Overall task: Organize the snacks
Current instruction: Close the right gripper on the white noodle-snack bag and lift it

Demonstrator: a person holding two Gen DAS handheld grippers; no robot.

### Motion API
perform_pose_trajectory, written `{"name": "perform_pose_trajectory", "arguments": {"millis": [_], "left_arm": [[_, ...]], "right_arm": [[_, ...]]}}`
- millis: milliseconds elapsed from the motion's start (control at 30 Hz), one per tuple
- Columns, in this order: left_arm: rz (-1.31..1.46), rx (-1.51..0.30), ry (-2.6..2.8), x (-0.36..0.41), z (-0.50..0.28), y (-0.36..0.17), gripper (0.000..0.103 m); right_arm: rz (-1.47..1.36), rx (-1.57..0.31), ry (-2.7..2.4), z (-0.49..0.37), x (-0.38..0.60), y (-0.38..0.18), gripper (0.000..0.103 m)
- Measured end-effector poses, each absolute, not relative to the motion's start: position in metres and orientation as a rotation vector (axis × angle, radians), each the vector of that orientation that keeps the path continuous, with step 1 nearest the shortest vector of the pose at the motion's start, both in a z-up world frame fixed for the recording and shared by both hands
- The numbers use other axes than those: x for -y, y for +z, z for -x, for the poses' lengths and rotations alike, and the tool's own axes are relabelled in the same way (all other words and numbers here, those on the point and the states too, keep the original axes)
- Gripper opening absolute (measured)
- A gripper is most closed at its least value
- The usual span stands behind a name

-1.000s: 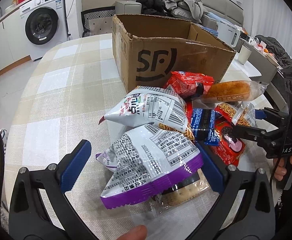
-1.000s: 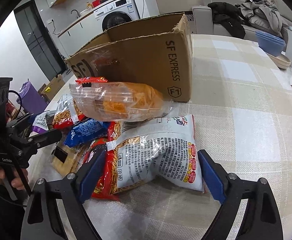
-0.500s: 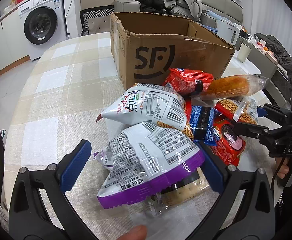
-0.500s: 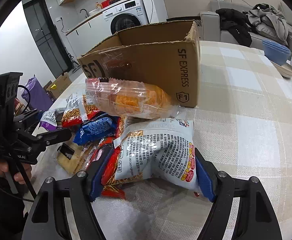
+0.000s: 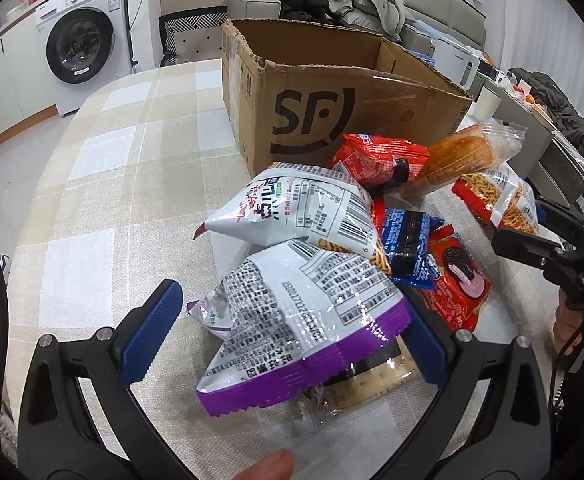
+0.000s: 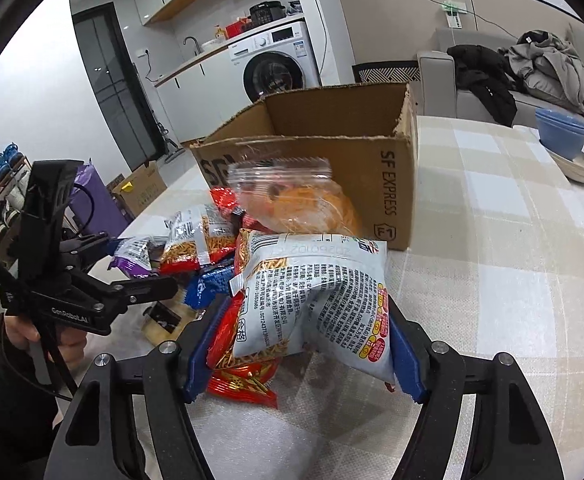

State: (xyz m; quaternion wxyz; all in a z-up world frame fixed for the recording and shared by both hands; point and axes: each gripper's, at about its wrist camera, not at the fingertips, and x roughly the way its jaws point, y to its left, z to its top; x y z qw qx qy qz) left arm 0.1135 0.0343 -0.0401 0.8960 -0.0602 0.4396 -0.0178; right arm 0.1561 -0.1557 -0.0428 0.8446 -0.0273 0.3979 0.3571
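Observation:
A heap of snack packets lies on the checked tablecloth in front of an open SF cardboard box (image 5: pixel 371 92) (image 6: pixel 387 160). My right gripper (image 6: pixel 305 312) has its jaws closing on a silver-and-red bag of snack sticks (image 6: pixel 311 292); both blue pads press its sides and the bag buckles, raised a little off the cloth. My left gripper (image 5: pixel 290 296) stands open around a silver-and-purple bag (image 5: pixel 303 320), its left pad apart from it. A clear-wrapped bread roll (image 5: pixel 463 156) (image 6: pixel 292 200) leans on the box.
Red, blue and silver packets (image 5: pixel 407 236) crowd the heap, with a cracker pack (image 5: pixel 367 384) under the purple bag. Blue bowls (image 6: pixel 563 140) stand at the far right of the table. A washing machine (image 5: pixel 80 40) and a sofa with clothes (image 6: pixel 531 64) lie beyond.
The right gripper's jaws have drawn in onto the snack-stick bag and it has risen slightly, buckling the bag. The left gripper has stayed put.

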Motion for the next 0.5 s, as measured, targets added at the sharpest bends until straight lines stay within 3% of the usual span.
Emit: {"name": "perform_pose_trajectory", "arguments": {"millis": [500], "left_arm": [[0.136, -0.924, -0.004, -0.06, -0.112, -0.039, 0.102]], "right_arm": [[0.052, -0.816, 0.76, -0.151, 0.161, -0.037, 0.074]]}}
